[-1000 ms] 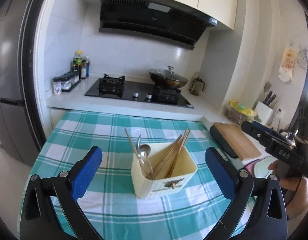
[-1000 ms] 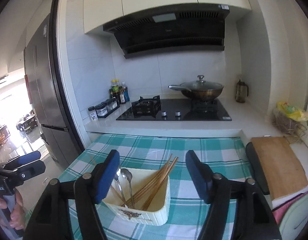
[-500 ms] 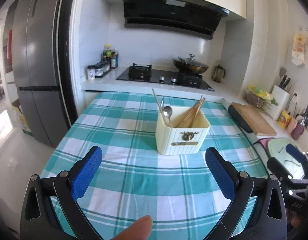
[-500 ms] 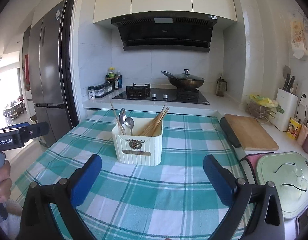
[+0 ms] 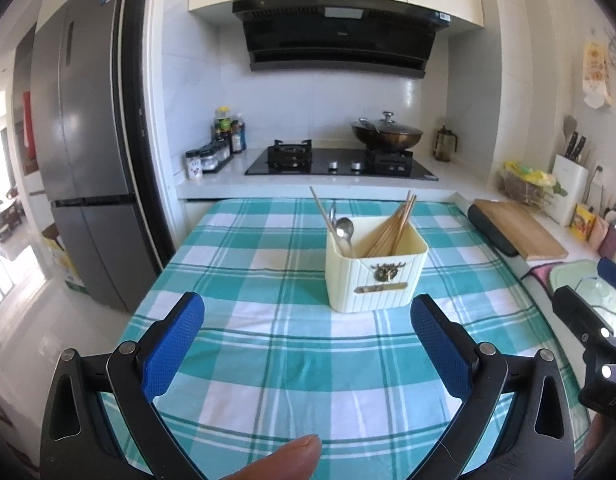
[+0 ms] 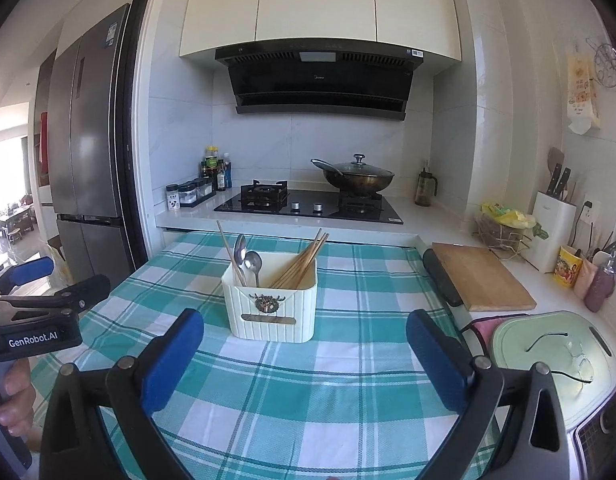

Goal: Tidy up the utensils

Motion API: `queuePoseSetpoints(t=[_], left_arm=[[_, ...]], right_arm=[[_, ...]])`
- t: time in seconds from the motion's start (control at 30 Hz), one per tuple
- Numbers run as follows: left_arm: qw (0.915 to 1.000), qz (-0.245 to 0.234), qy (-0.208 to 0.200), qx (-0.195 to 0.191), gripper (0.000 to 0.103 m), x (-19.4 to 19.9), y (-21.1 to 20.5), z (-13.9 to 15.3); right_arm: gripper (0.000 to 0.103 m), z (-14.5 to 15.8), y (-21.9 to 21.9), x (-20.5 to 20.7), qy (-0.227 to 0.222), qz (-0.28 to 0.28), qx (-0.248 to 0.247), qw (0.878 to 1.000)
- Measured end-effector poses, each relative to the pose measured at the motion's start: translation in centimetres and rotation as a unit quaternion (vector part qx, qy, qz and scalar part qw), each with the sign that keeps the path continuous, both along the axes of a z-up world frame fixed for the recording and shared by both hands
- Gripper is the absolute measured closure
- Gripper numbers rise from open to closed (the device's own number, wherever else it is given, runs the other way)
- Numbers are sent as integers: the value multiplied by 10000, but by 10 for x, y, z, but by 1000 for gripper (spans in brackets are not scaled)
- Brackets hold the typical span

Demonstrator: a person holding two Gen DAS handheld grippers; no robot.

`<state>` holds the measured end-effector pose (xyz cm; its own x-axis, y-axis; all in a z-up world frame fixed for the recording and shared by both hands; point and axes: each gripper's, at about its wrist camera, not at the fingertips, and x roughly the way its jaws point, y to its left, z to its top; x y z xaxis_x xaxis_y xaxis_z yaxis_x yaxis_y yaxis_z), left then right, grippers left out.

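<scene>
Both grippers pulled back; holder left filled

The left gripper [image 5: 307, 344] and right gripper [image 6: 304, 354] now hang released and empty near the desk's [image 5: 244, 376] front edge, the right fingers having just spread; the holder [image 6: 273, 304] stands mid-desk with spoons [image 6: 248, 260] and chopsticks [image 6: 304, 258] inside; sorting looks done.

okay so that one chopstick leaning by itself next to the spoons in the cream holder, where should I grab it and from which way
Grip the lone chopstick on its bare upper shaft, above the holder rim, coming down from above on the left. It tilts up and left, away from the spoons, so that stretch looks free. Both the right tool and the left tool are open and empty; the left probably sits nearer.
</scene>
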<state>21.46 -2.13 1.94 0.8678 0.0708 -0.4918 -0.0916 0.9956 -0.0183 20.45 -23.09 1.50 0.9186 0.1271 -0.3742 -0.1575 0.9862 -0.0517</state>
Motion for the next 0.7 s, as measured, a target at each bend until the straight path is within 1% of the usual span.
queuePoseSetpoints(t=[0.07,0.13,0.27,0.37,0.53,0.7], left_arm=[[9999,-43,42,-144,0,-1,1,1],[9998,-8,18,-189,0,-2,2,2],[9999,89,31,-42,0,-3,0,1],[10000,-20,54,-39,0,-3,-3,1],[9995,8,-36,319,0,-7,-13,1],[9995,-65,27,322,0,-6,-15,0]], right_arm=[[0,0,2,-2,-27,-45,-50,10000],[0,0,4,-2,-48,-51,-130,9999],[0,1,4,-1,76,-33,-66,9999],[0,3,4,-1,115,-90,-37,9999],[0,6,3,-3,157,-104,59,9998],[0,7,4,-3,167,-144,55,9997]])
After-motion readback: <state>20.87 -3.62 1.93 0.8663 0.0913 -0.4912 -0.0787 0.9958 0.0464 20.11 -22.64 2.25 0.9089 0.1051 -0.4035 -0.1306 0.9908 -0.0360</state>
